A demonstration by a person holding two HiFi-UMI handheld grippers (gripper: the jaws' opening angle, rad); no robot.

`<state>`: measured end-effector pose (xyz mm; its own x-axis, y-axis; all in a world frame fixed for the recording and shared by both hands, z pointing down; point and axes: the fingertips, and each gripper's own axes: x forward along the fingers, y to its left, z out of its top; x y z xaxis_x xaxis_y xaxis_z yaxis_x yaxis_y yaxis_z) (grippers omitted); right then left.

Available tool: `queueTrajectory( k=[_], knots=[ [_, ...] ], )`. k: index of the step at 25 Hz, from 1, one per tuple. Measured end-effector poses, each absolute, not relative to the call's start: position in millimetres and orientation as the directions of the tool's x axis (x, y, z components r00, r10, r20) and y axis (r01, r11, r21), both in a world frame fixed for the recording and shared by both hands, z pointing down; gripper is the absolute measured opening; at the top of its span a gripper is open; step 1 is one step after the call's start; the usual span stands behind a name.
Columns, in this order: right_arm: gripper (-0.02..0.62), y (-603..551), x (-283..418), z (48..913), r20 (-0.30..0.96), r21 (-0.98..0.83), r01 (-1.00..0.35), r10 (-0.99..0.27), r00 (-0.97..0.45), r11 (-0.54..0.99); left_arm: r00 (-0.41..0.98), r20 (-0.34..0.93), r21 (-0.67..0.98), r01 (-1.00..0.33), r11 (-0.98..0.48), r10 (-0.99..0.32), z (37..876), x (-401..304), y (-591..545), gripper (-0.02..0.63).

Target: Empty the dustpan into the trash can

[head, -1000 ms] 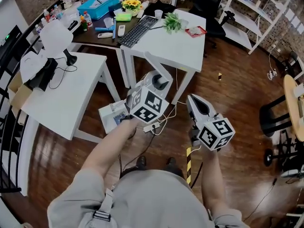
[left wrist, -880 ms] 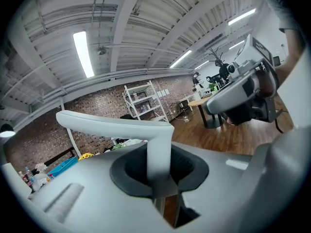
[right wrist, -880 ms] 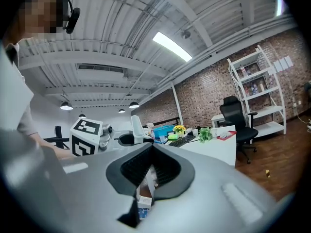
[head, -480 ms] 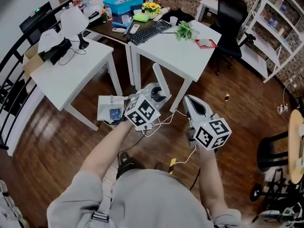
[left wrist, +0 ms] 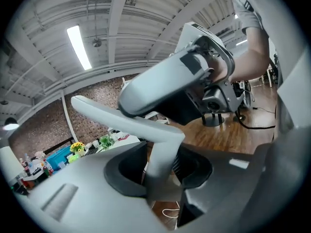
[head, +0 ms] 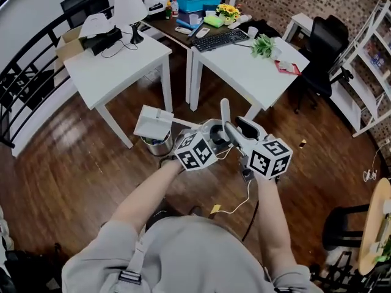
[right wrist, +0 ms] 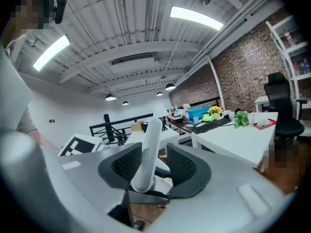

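The dustpan's white pan hangs over the mouth of the round metal trash can on the floor. A thin rod joins the pan to its upright white handle. My left gripper is shut on that handle, low down, though its jaws have just been opening a little. My right gripper has come in from the right. Its jaws have just been opening and now stand open round the same handle, with a gap at each pad. Both grippers meet side by side.
Two white tables stand behind the bin, the right one with a keyboard and a plant. A black chair and shelves are at the right, a black railing at the left. A cable lies on the wooden floor.
The two grippers have come together. The right gripper, apart from the handle with its jaws together before, now has open jaws round it. The pan now sits above the trash can.
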<state>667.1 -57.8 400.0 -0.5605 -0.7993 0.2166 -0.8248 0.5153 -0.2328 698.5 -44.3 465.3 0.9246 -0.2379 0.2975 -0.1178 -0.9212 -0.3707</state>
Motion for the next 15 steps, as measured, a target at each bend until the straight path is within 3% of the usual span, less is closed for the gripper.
queueTrajectory(
  k=[4, 15],
  knots=[
    [0.161, -62.8, 652.1, 402.5, 0.23, -0.275, -0.771, -0.739, -0.633, 0.575, 0.929, 0.306, -0.39, -0.076, -0.918, -0.208, 469.3, 700.3, -31.1, 0.13],
    [0.153, -63.1, 638.7, 401.7, 0.226, -0.254, -0.777, -0.745, -0.627, 0.577, 0.923, 0.332, -0.405, -0.045, -0.913, -0.193, 472.5, 693.0, -21.8, 0.123]
  ],
)
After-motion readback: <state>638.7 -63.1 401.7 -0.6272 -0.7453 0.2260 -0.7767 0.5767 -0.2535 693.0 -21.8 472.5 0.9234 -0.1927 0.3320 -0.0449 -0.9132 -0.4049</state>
